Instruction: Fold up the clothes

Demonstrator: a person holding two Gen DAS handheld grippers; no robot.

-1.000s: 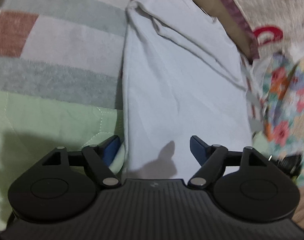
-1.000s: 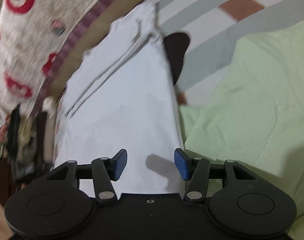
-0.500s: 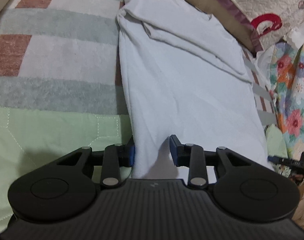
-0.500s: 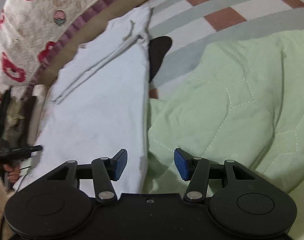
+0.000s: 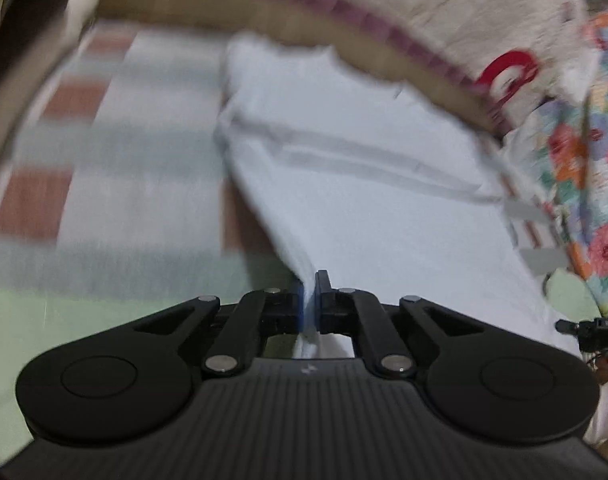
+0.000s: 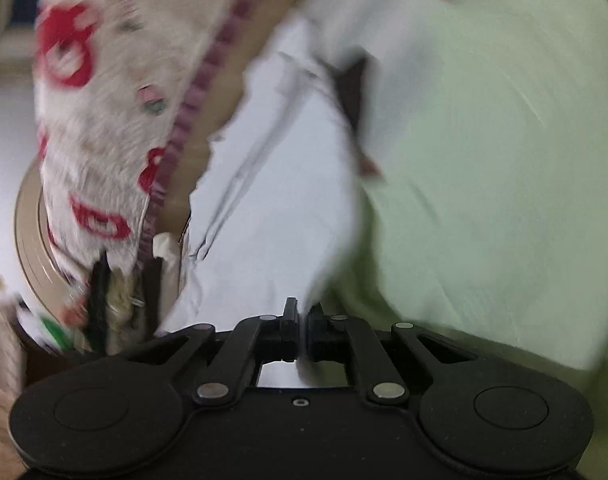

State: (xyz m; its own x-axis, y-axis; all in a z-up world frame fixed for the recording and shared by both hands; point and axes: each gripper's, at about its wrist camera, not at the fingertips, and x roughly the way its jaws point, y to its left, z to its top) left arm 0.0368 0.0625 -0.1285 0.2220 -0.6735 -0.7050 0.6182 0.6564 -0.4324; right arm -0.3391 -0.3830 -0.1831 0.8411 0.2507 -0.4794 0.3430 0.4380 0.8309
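A white garment (image 5: 364, 200) lies lengthwise on the bed, folded into a long strip with its sleeve folds at the far end. My left gripper (image 5: 311, 300) is shut on the near left corner of its hem, and the cloth rises in a ridge up to the pads. In the right wrist view the same white garment (image 6: 279, 200) stretches away from me. My right gripper (image 6: 302, 320) is shut on its near right corner, with white cloth showing between and behind the fingers. Both views are blurred by motion.
A striped blanket (image 5: 115, 168) in grey, white and rust covers the bed on the left. A pale green quilt (image 6: 484, 160) lies to the right. A cream quilt with red figures (image 6: 103, 92) and a floral cloth (image 5: 584, 184) line the far side.
Both grippers went from open to shut on the near hem corners of the white garment. The hem is now lifted off the bed, and both cameras are swinging.
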